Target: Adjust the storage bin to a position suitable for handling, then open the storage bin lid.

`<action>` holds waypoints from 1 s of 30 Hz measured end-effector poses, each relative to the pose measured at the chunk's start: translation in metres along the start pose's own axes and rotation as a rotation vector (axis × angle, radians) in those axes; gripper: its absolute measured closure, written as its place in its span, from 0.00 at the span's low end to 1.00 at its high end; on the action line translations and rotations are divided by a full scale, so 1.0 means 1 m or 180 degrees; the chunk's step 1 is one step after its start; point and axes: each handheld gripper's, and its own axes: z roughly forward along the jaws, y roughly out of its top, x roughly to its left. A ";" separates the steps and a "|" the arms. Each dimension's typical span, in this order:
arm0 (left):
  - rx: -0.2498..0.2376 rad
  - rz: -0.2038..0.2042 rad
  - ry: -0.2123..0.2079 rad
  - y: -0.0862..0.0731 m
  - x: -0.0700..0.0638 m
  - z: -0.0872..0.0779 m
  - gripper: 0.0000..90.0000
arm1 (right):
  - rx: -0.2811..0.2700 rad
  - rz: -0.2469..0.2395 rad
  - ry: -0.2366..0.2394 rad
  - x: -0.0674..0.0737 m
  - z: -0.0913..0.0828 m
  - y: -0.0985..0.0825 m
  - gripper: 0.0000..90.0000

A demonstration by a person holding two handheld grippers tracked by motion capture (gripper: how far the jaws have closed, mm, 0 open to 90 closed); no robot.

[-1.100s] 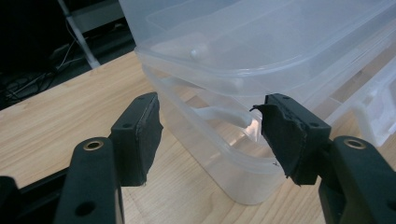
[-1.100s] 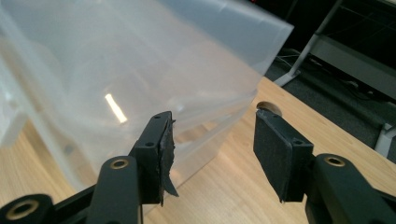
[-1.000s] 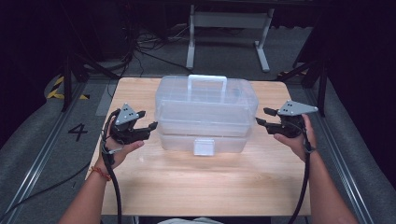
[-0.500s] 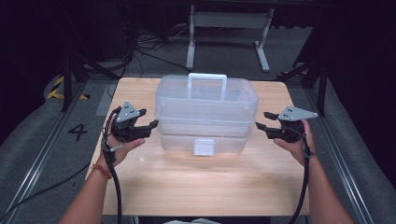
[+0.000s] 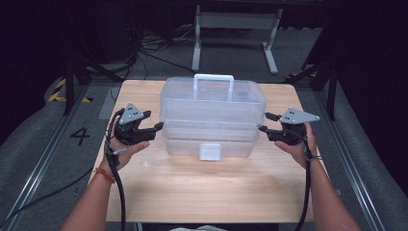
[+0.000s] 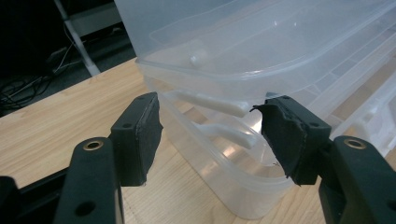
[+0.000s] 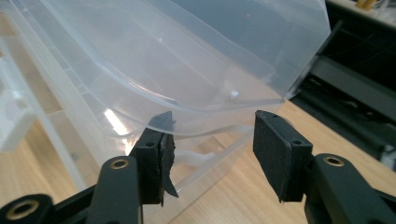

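Observation:
A clear plastic tiered storage box (image 5: pixel 211 110) with a white handle (image 5: pixel 213 79) and a front latch (image 5: pixel 210 150) stands on the wooden table (image 5: pixel 211 187). My left gripper (image 5: pixel 159 127) points at the box's left end. In the left gripper view its jaws (image 6: pixel 212 133) stand apart around the end corner of the box (image 6: pixel 261 51), where white hinge arms (image 6: pixel 219 105) show; the pads press on nothing. My right gripper (image 5: pixel 263 126) points at the right end. Its jaws (image 7: pixel 212 144) are apart just under the upper tier's rim (image 7: pixel 163 56).
Bare tabletop lies in front of the box toward the person. A white metal stand (image 5: pixel 235 29) and cables sit on the dark floor beyond the far edge. A floor rail with a number mark (image 5: pixel 79 135) runs along the left.
The right gripper has sunk slightly at the box's right end. The left gripper and the box have stayed where they were.

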 end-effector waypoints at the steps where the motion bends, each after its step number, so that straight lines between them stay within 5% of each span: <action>1: -0.0009 -0.0014 -0.0007 0.000 0.000 0.000 0.42 | -0.0010 -0.0017 -0.0031 0.001 0.000 0.001 0.54; 6: -0.0028 -0.0104 0.0000 -0.006 -0.001 -0.001 0.41 | -0.0143 -0.0025 -0.0023 0.001 -0.001 0.002 0.56; 16: 0.0185 -0.0082 -0.0016 -0.030 -0.003 0.009 0.40 | -0.0379 0.0024 -0.0124 -0.002 -0.002 0.012 0.65; 30: 0.0273 -0.0111 -0.0102 -0.043 -0.008 0.014 0.38 | -0.0447 -0.0021 -0.0331 -0.005 0.000 0.024 0.68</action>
